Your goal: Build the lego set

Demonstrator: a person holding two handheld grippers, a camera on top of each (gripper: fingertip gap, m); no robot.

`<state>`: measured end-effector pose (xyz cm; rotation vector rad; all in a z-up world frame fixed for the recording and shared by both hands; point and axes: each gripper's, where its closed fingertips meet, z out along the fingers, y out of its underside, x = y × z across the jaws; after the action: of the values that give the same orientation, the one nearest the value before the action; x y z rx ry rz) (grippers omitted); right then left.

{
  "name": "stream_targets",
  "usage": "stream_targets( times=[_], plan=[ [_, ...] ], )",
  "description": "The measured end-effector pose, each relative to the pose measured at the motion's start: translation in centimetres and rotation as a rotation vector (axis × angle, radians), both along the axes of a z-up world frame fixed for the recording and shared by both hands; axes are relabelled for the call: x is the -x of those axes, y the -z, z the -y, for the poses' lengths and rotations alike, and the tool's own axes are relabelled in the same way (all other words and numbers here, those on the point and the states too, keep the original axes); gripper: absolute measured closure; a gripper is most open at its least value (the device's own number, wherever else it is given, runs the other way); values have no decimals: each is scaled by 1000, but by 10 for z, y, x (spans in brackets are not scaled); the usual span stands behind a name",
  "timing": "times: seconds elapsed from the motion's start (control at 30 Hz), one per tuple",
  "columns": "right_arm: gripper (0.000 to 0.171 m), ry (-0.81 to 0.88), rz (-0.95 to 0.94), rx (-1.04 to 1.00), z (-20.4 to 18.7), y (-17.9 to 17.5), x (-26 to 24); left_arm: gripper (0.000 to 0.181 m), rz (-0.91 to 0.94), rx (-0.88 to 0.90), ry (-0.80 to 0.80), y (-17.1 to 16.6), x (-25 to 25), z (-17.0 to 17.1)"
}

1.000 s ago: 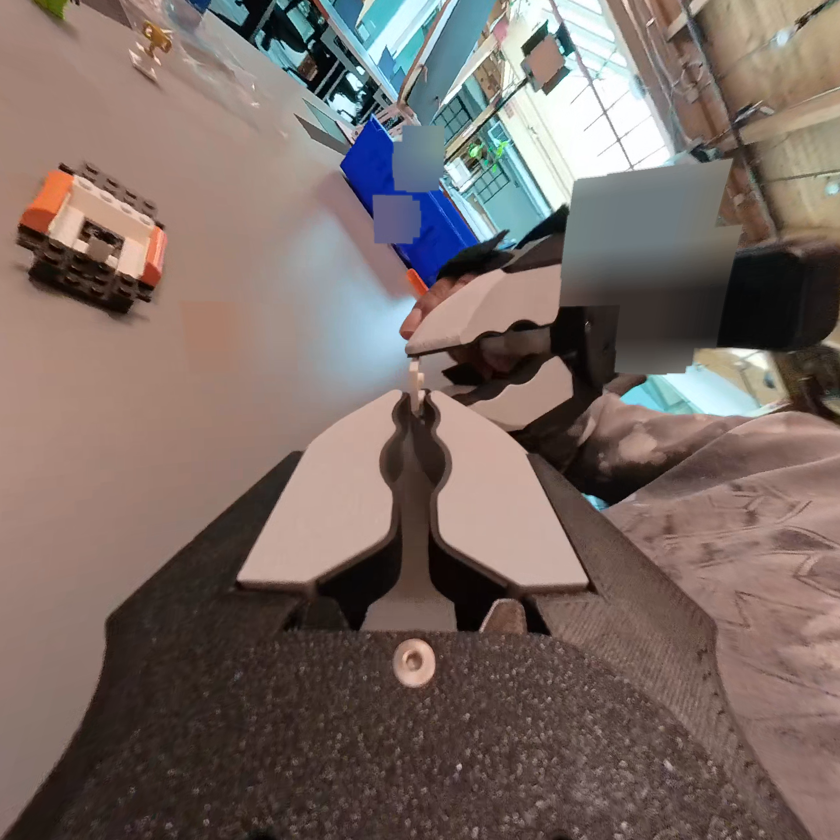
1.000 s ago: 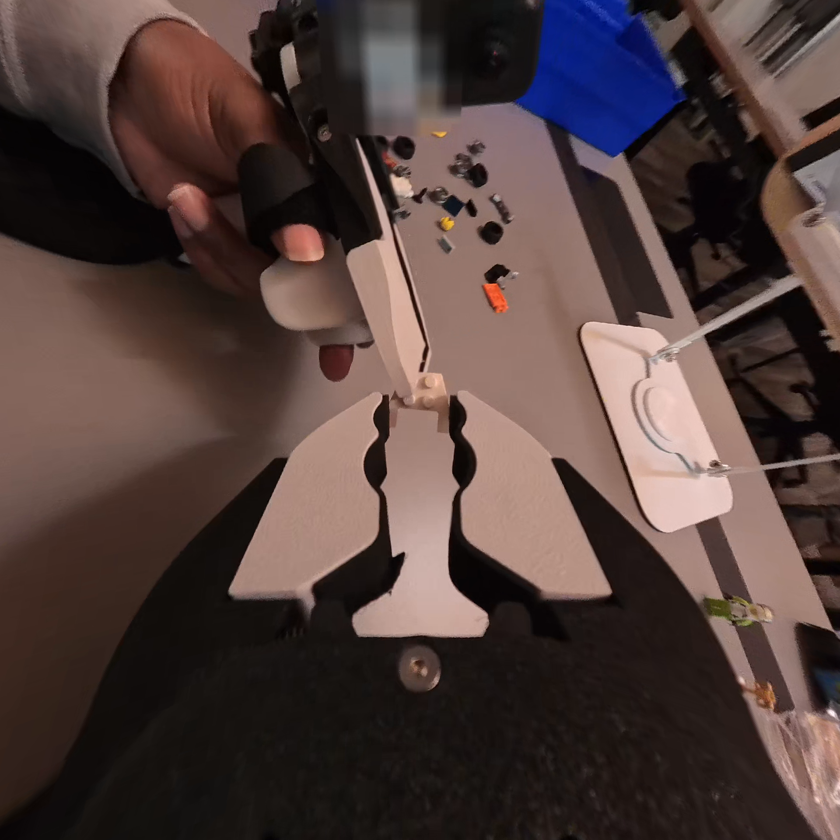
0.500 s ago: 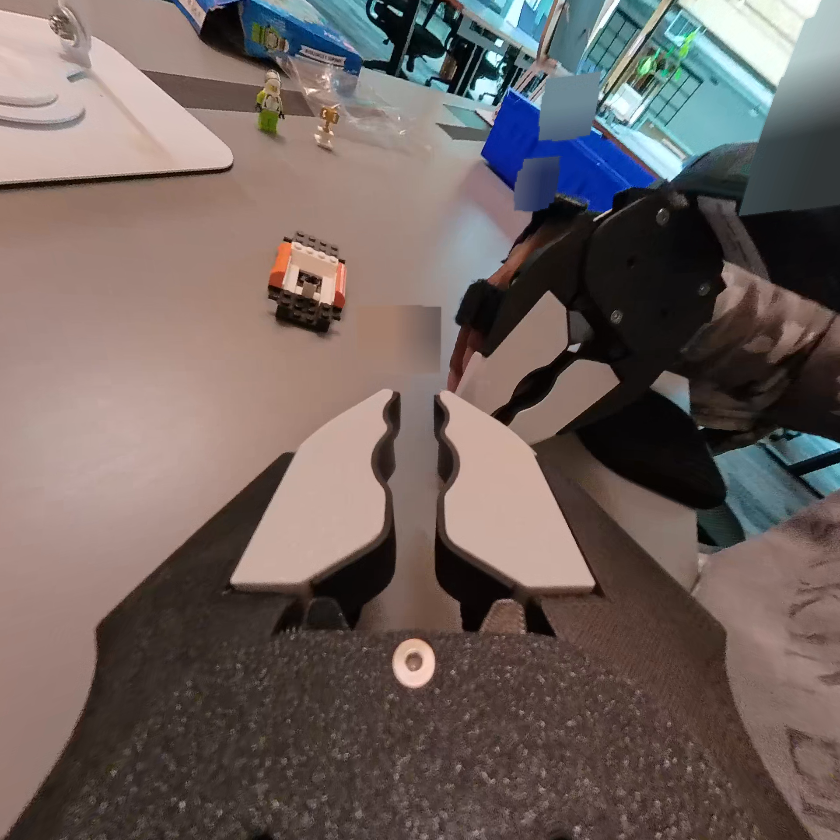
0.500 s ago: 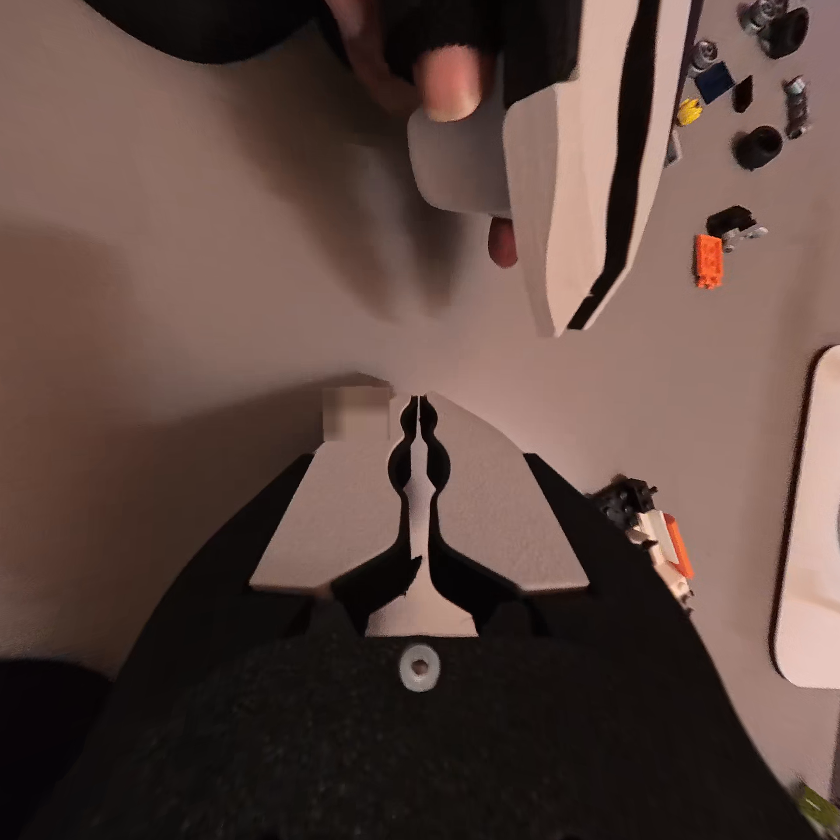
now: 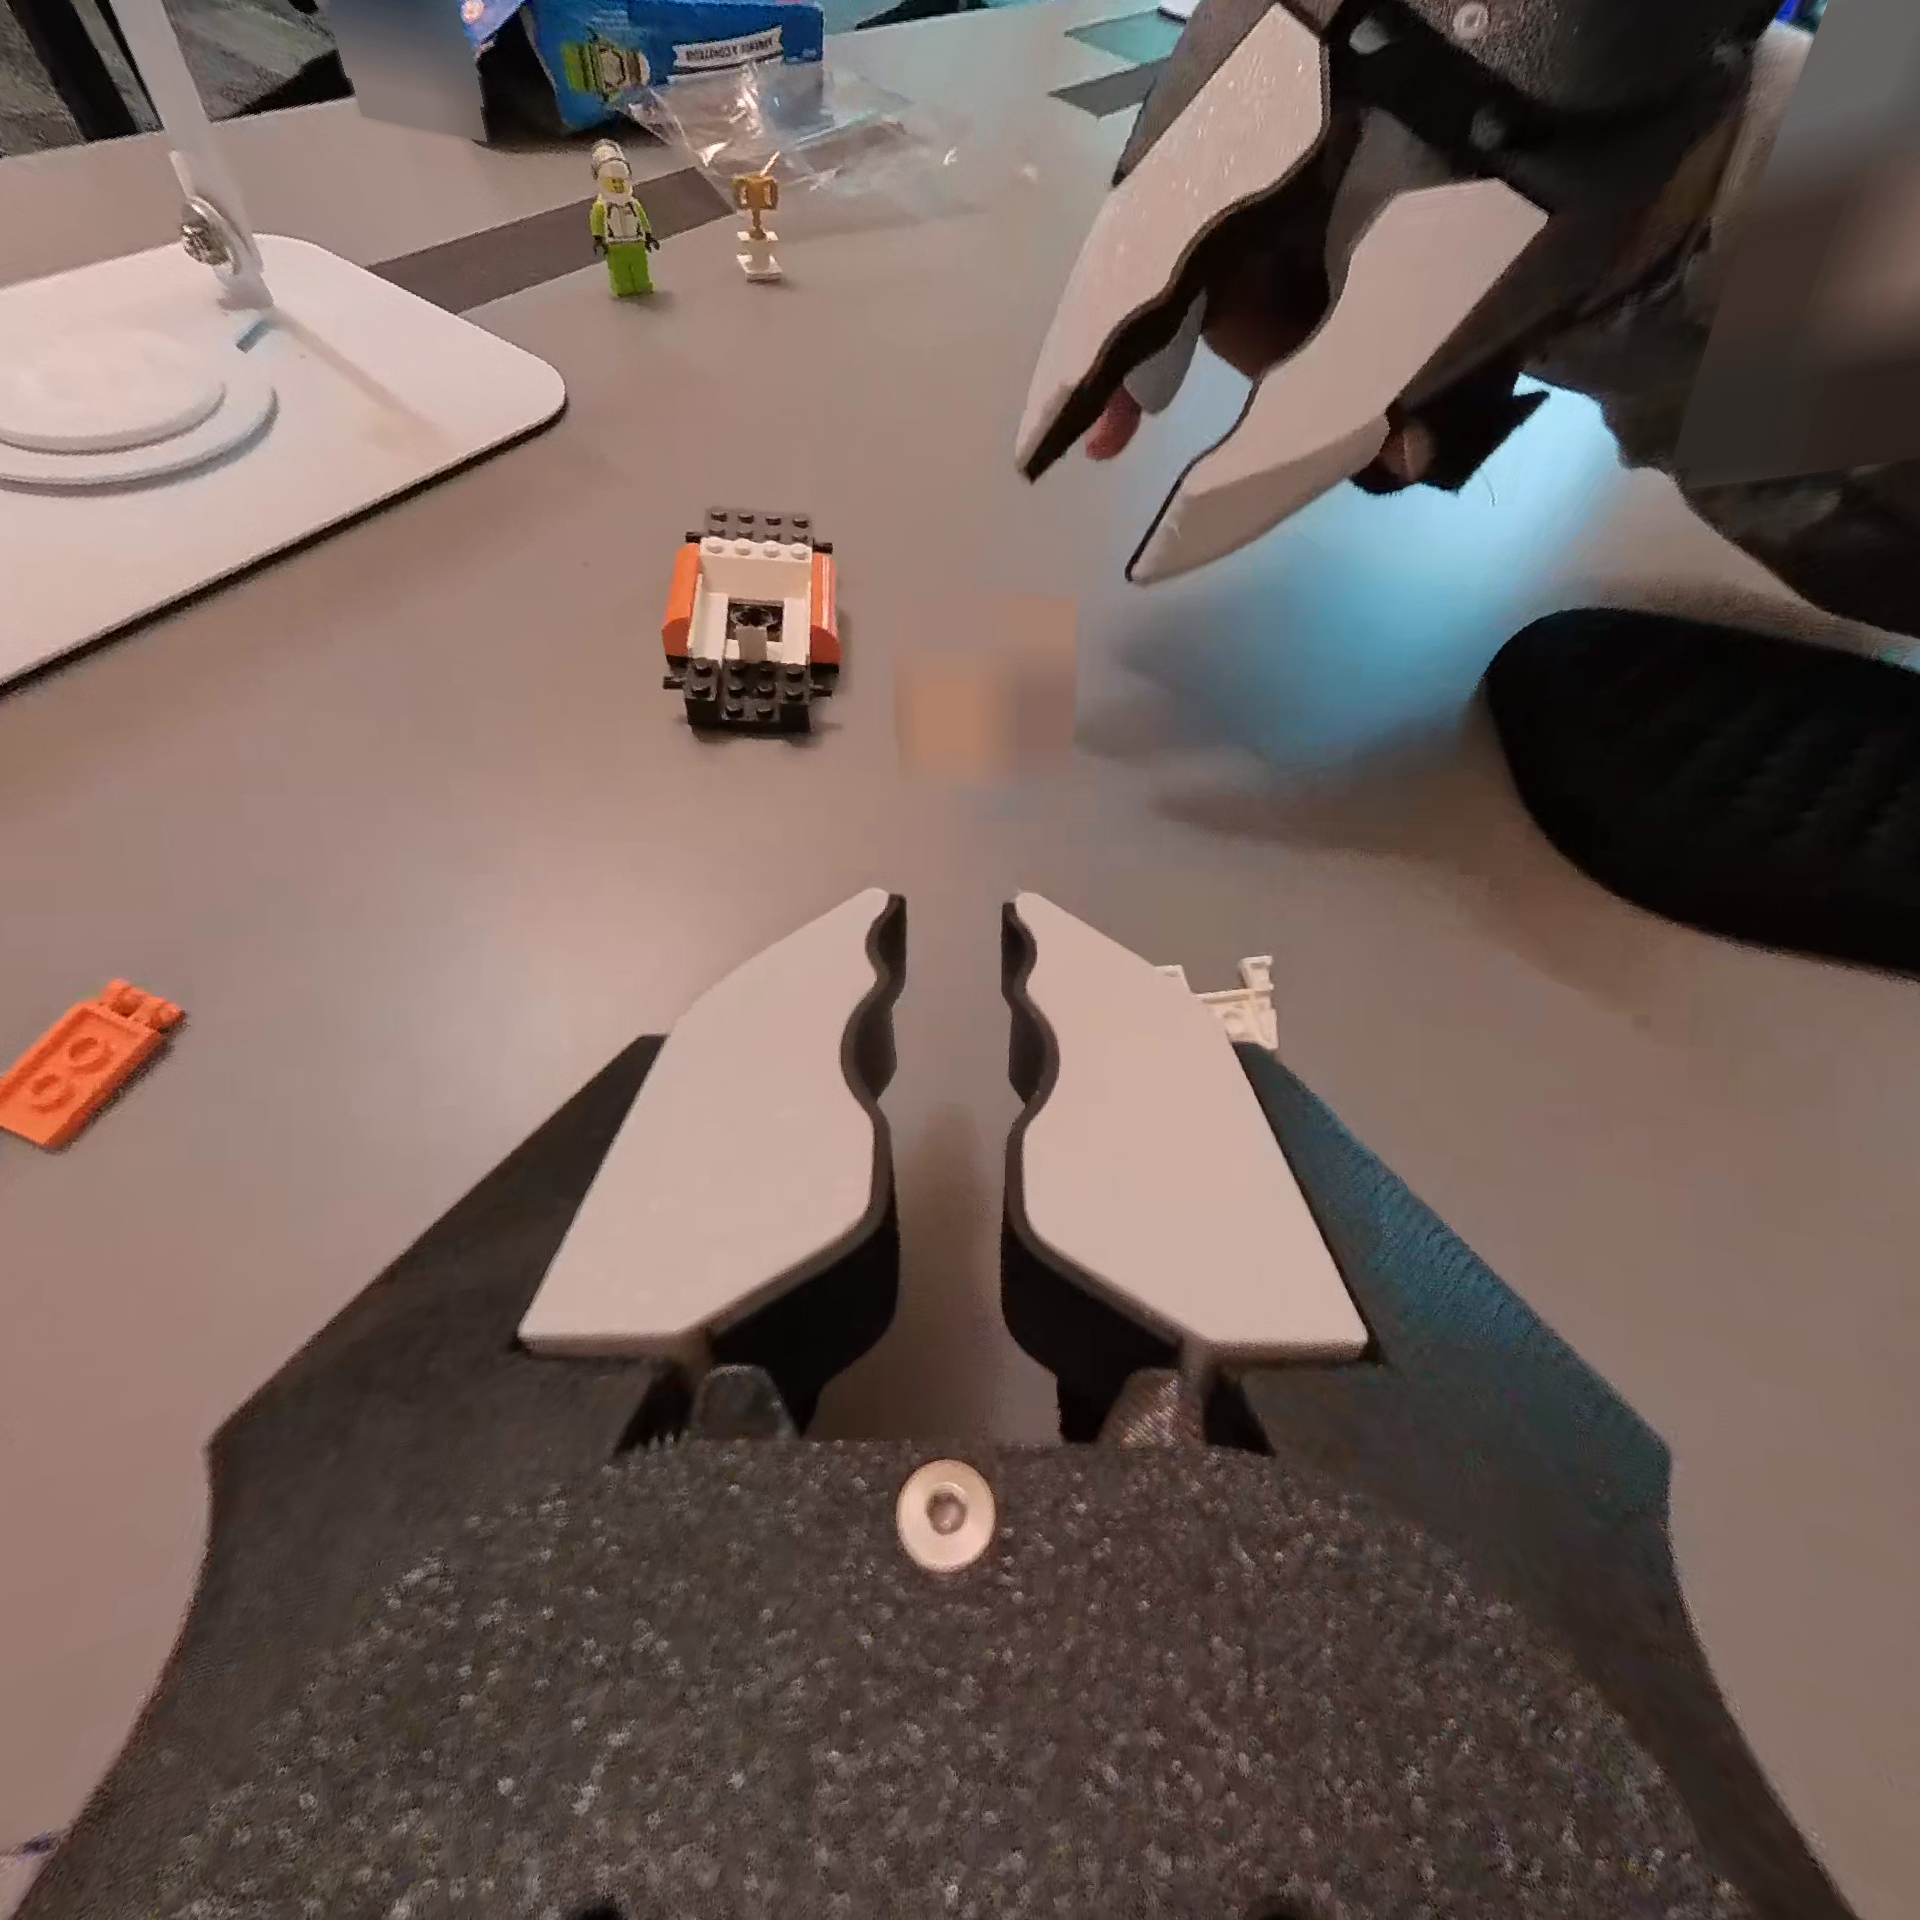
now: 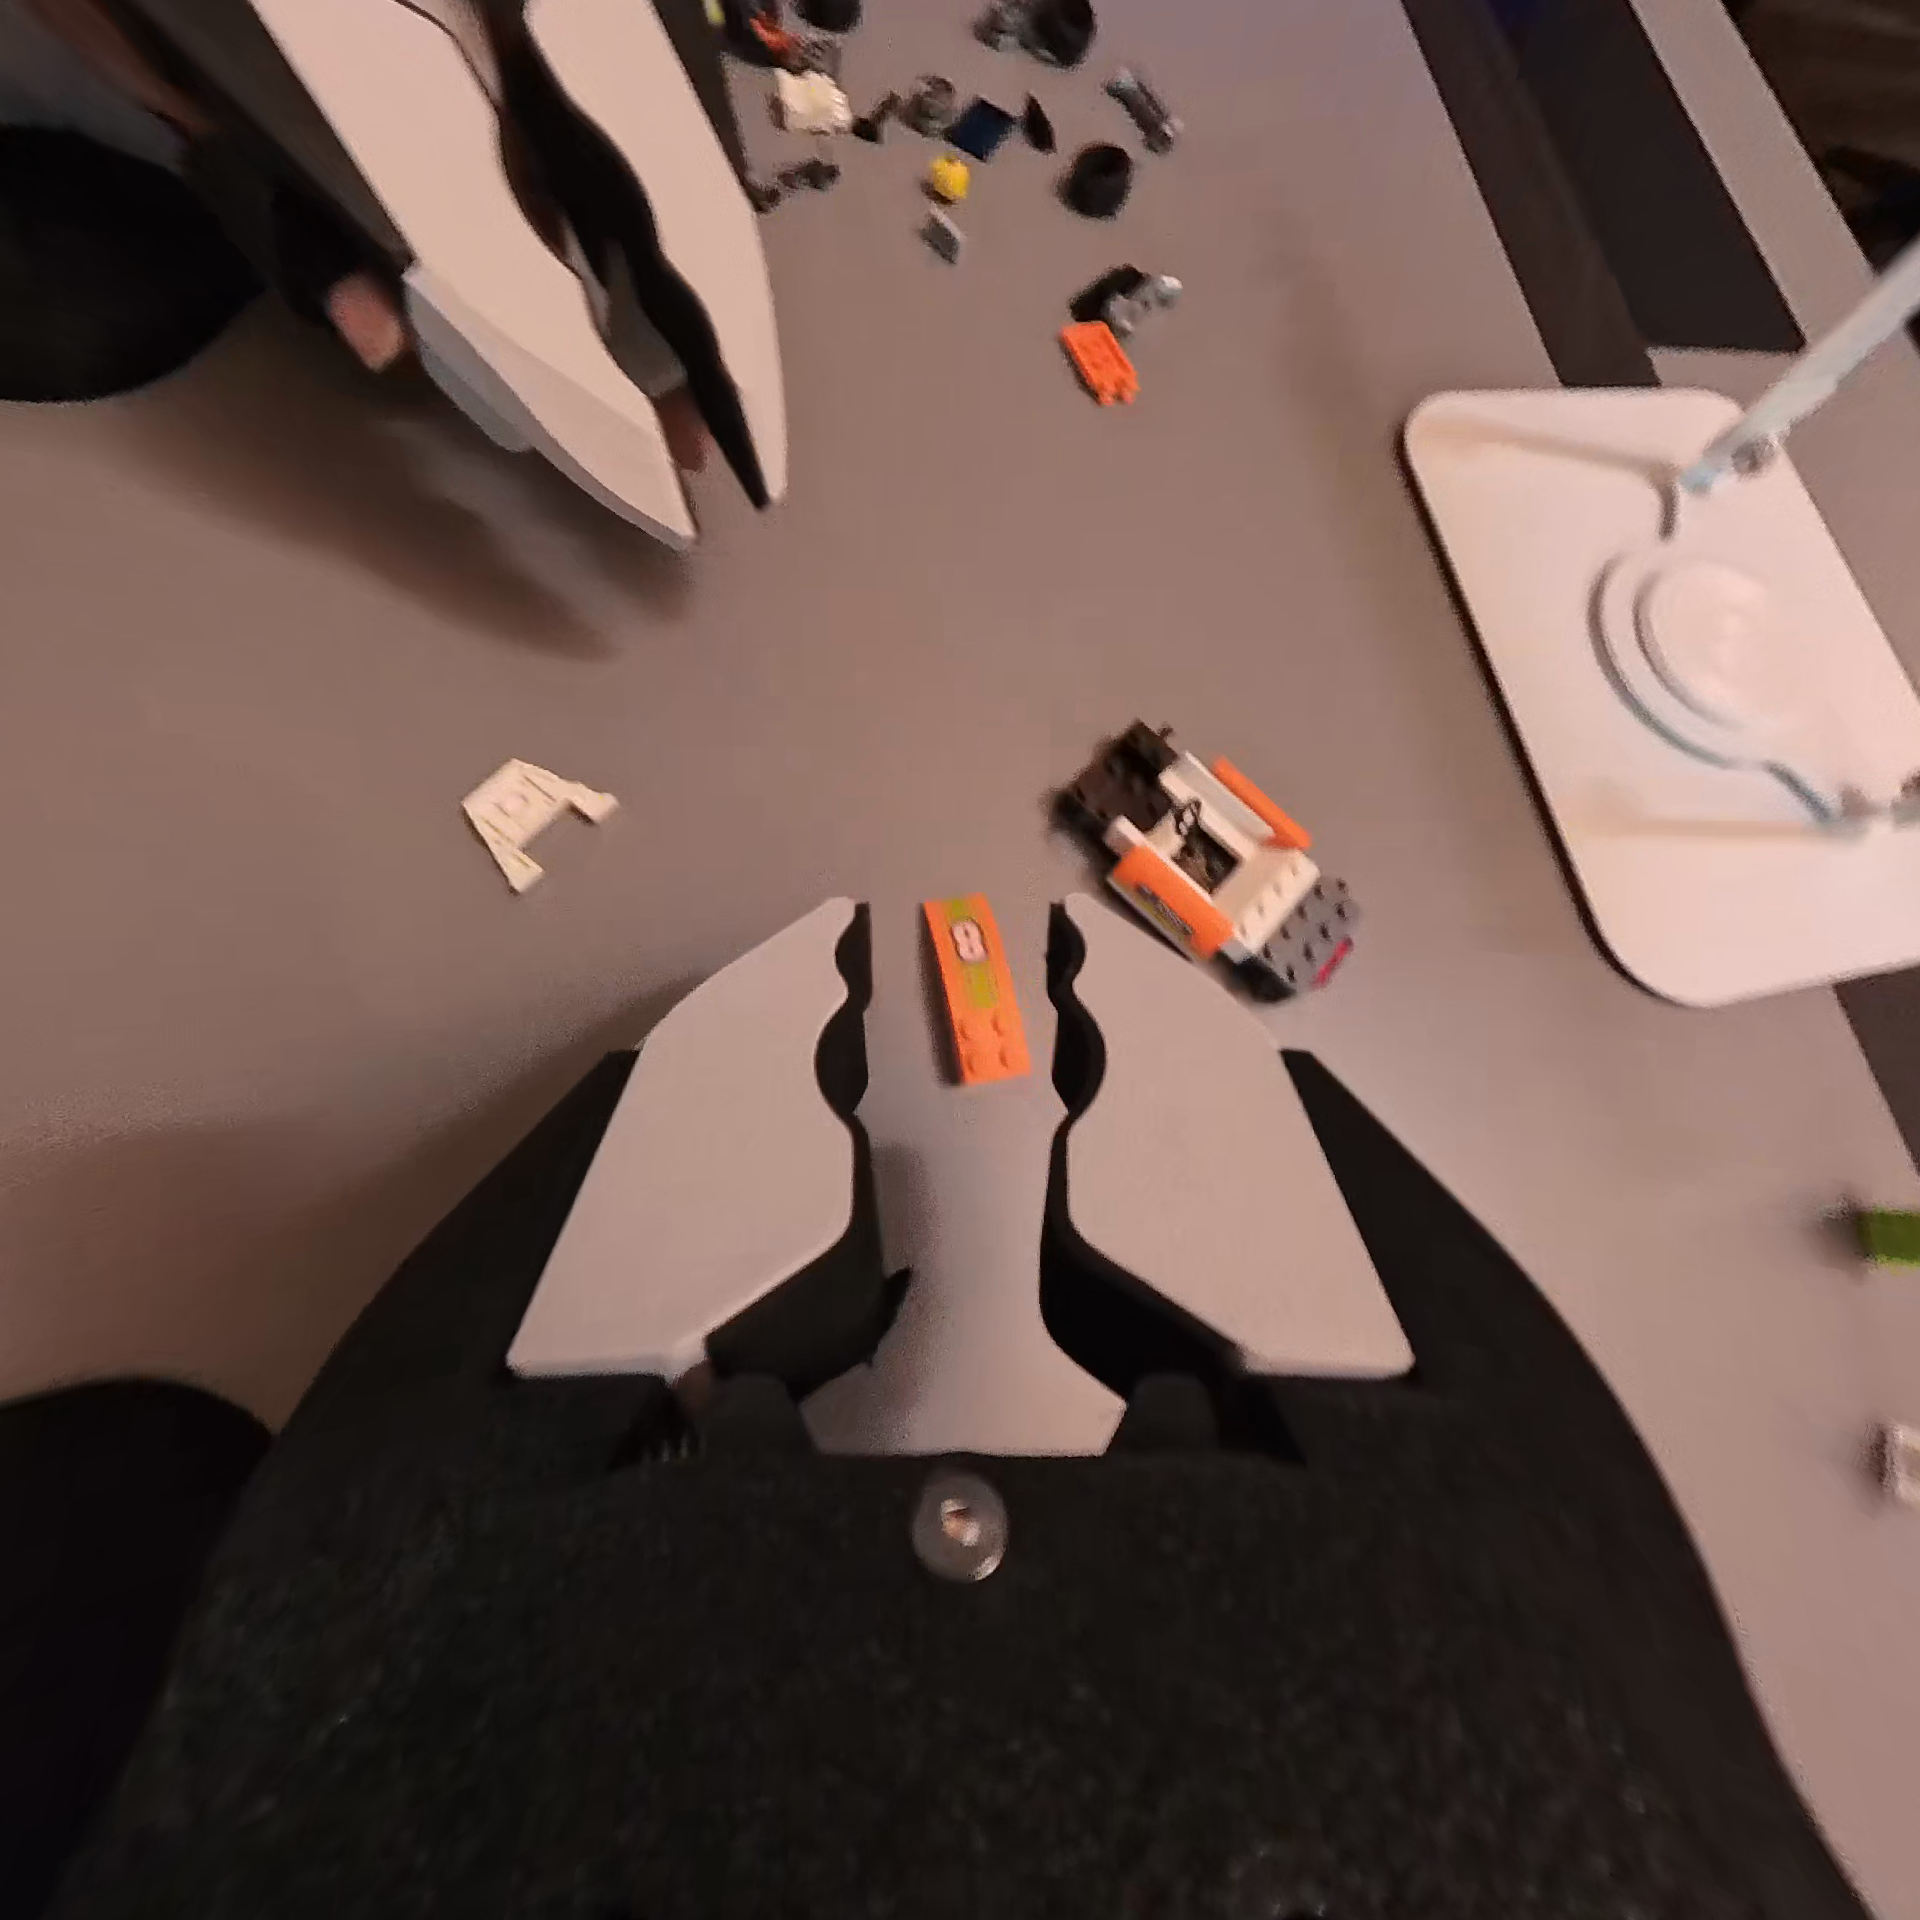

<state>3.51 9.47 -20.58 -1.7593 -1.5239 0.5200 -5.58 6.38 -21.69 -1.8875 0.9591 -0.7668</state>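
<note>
On the grey tabletop (image 6: 935, 644) the half-built black, white and orange lego car (image 6: 1205, 862) sits near the white lamp base (image 6: 1662, 665). The right gripper (image 6: 956, 914) hangs with fingers apart over an orange printed lego plate (image 6: 975, 987), seemingly not touching it. The left gripper (image 5: 953, 906) is also spread and empty, with a white wedge-shaped lego plate (image 6: 530, 816) beside it.

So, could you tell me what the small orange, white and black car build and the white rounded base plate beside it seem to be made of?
Small orange, white and black car build: likely hard moulded plastic, going by its crisp studs and smooth, slightly shiny faces. White rounded base plate: smooth, matte-looking; plastic or painted metal, cannot tell.
</note>
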Motion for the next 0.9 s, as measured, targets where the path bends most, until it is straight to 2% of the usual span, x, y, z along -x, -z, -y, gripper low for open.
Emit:
stream_targets(
  times=[0.13, 0.27, 0.43, 0.57, 0.73, 0.9],
  plan=[
    [137, 85, -37, 7, -12, 7, -15, 158, -57, 3, -17, 8, -1, -11],
    [137, 149, -119, -3, -21, 8, -20, 143, -149, -12, -44, 15, -9, -42],
    [137, 161, -133, -21, -22, 10, -26, 123, -238, 11, -34, 29, -36, -86],
    [137, 149, -101, -27, -17, 16, -32, 115, -298, 27, 25, 39, -57, -103],
    [138, 145, -113, -13, -16, 17, -33, 132, -416, 10, 186, 45, -69, -104],
    [139, 101, -91, 4, -8, 23, -28, 132, -506, -46, 494, 45, -64, -87]
  ],
)
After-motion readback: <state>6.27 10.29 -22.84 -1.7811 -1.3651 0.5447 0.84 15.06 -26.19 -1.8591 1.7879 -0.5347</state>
